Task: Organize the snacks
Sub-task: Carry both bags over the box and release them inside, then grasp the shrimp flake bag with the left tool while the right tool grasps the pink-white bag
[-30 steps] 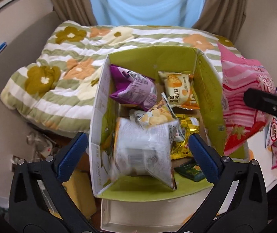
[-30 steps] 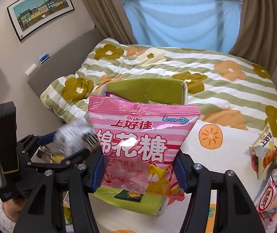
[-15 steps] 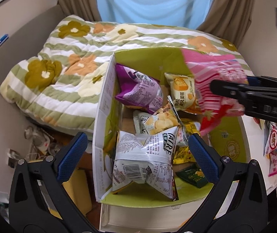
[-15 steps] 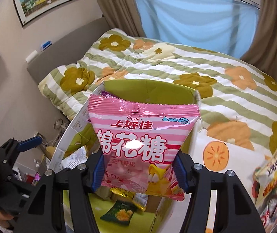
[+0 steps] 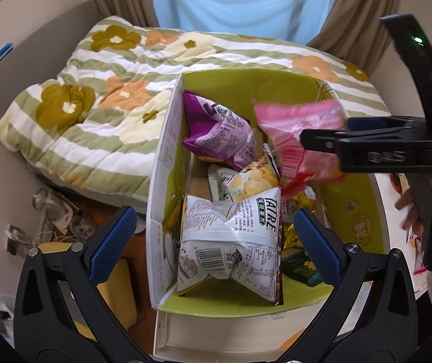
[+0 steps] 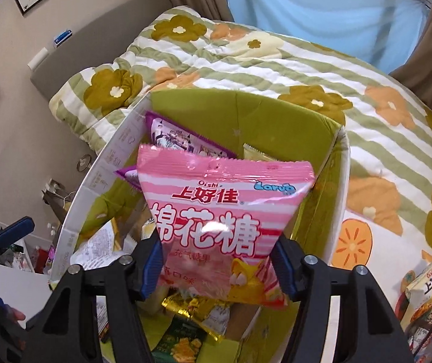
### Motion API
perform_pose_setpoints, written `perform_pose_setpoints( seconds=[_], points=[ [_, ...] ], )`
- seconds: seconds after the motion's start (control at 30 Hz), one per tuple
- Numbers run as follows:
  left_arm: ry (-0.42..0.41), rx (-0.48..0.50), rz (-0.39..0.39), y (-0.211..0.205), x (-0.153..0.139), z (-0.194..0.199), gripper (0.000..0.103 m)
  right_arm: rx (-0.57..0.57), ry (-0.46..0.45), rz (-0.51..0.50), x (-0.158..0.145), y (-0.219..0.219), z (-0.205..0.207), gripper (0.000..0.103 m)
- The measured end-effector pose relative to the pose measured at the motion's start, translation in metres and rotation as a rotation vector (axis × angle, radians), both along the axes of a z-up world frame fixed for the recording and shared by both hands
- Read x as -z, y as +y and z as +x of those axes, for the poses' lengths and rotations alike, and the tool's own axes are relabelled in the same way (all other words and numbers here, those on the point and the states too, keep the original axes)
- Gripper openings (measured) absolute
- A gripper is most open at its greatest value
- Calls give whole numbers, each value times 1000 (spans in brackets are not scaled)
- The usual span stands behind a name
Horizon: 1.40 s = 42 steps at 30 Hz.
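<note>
The right gripper [image 6: 217,267] is hanging over the green box [image 6: 246,106], its jaws having just been opening, pads parting from the pink marshmallow bag [image 6: 216,211] so it drops in among the snacks; the left gripper [image 5: 212,242] is hovering wide open and empty at the near end

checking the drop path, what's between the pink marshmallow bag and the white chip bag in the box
In the left wrist view, a yellow crinkled potato-chip packet lies between the pink marshmallow bag and the white chip bag, inside the green cardboard box.
</note>
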<state>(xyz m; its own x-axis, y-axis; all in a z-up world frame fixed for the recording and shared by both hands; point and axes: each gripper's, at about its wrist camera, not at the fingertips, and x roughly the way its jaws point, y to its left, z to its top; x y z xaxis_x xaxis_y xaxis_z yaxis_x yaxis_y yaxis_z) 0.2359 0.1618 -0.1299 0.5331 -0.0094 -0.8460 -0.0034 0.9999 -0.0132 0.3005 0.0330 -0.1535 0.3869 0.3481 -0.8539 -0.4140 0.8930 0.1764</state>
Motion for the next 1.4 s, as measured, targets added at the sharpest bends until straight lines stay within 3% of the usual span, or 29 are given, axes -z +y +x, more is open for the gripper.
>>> perform_pose_setpoints(
  seconds=[0.03,0.07,0.43,0.7,1.0,1.4],
  points=[
    [0,-1,0,0,0,-2,103,12,-22,7,-2,-4,-4,100],
    [0,-1,1,0,0,-3,103,19,-38,14,-3,-7,-6,103],
    [-43,23,-9,-3,-15,-24,103,108,-139,61,-27,-31,-40,103],
    [-84,140,-40,-34,-36,-39,103,236,-226,35,-61,-69,-92,103],
    [-119,349,-79,-116,-48,-54,103,453,-274,-58,-75,-145,-168,103],
    [-187,686,-83,-276,-51,-75,103,692,-246,-135,-56,-269,-256,103]
  ],
)
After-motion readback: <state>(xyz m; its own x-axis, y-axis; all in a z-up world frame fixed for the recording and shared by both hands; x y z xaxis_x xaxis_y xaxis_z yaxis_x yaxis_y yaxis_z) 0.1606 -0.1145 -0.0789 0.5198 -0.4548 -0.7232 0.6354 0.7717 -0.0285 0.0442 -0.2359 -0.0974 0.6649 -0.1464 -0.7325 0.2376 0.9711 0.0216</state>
